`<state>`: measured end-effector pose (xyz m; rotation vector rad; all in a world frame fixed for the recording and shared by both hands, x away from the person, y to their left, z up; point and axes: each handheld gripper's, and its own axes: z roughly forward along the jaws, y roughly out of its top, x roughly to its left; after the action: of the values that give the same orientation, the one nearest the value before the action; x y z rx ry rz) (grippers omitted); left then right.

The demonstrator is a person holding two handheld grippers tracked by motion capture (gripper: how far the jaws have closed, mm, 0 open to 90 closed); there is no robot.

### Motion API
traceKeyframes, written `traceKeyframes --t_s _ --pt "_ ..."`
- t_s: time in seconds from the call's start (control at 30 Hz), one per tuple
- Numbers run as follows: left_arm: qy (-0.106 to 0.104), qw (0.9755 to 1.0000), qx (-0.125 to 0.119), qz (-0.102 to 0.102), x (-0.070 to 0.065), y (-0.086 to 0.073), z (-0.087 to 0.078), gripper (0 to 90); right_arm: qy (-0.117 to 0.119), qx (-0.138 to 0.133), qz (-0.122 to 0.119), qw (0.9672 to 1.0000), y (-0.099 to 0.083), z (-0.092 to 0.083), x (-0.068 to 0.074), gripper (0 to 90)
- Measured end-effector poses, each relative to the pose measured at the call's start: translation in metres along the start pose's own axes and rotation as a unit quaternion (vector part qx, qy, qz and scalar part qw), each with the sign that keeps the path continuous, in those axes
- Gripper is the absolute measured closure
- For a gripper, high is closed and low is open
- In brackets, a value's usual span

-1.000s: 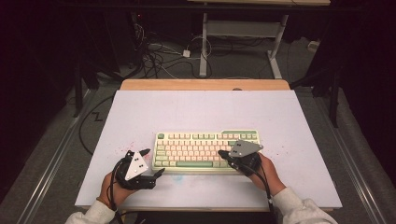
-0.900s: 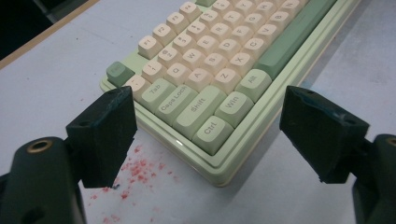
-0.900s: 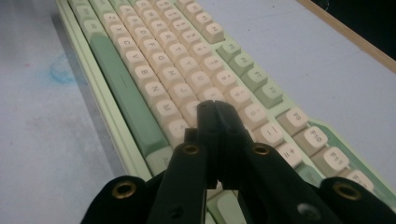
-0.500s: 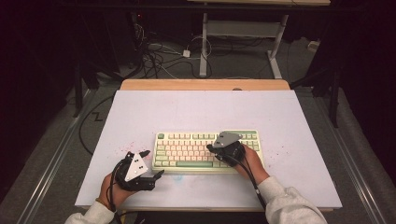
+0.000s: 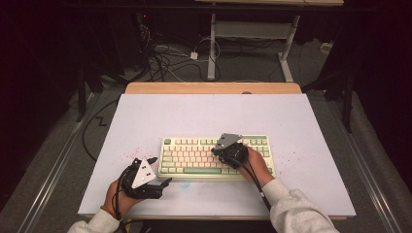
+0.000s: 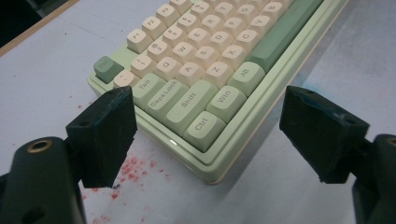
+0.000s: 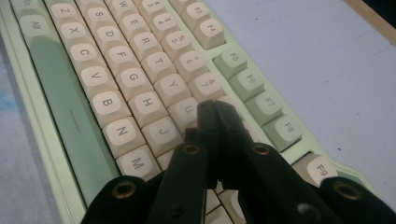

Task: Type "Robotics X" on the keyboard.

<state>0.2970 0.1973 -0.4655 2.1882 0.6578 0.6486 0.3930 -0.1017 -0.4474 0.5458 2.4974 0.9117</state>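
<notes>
Right tongs (image 7: 215,108) were pressed together with nothing between them, tip hovering over the keyboard (image 5: 194,158) around the U / 7 / 8 keys; contact with a cap couldn't be confirmed from the right gripper view. Compared with a second earlier, that hand had slid left along the keyboard, from the right end toward the middle of the key field, and in the high view the right tongs (image 5: 217,151) sat over the centre rows. Read: the closed tip was being used as a poker, moved from one key position to the next, so the job looked like key pressing rather than picking anything up. Left tongs (image 6: 205,135) stood wide apart and empty, parked just off the keyboard's near-left corner by the Ctrl key (image 6: 203,127), same place as before in the high view (image 5: 160,172). Keyboard lay flat on the white bench (image 5: 301,126), near the front edge, roughly centred, not shifted between frames. Red specks on the bench (image 6: 133,168) near the left tongs, irrelevant to the move.
</notes>
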Motion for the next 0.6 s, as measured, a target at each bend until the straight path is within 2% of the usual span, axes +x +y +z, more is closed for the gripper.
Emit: traceKeyframes --t_s 0.1,0.17,0.2,0.3,0.4,0.43,0.6 --pt "-0.002 1.0000 0.001 0.000 0.000 0.000 0.000 18.5 0.001 0.006 -0.006 1.0000 0.002 0.002 0.000 90.0" --pt "-0.004 1.0000 0.004 0.000 0.000 0.000 0.001 18.5 0.002 0.018 -0.005 0.9998 0.003 0.002 0.001 90.0" --pt "-0.004 1.0000 0.005 0.000 0.000 0.000 0.001 18.5 0.011 0.028 -0.009 0.9995 0.004 0.004 0.000 90.0" --pt "-0.004 1.0000 0.004 -0.001 0.000 0.000 0.001 18.5 0.008 0.037 -0.018 0.9991 0.006 0.002 0.004 90.0" --pt "-0.003 1.0000 0.004 -0.001 0.000 0.000 0.000 18.5 0.005 0.015 -0.011 0.9998 0.006 -0.002 0.001 90.0" --pt "-0.003 1.0000 0.004 -0.001 0.000 0.000 0.000 18.5 0.007 0.005 -0.001 1.0000 0.005 -0.004 0.001 90.0" --pt "-0.002 1.0000 0.006 0.000 0.000 0.000 0.001 18.5 -0.001 -0.030 0.014 0.9995 0.003 -0.016 -0.001 86.3"
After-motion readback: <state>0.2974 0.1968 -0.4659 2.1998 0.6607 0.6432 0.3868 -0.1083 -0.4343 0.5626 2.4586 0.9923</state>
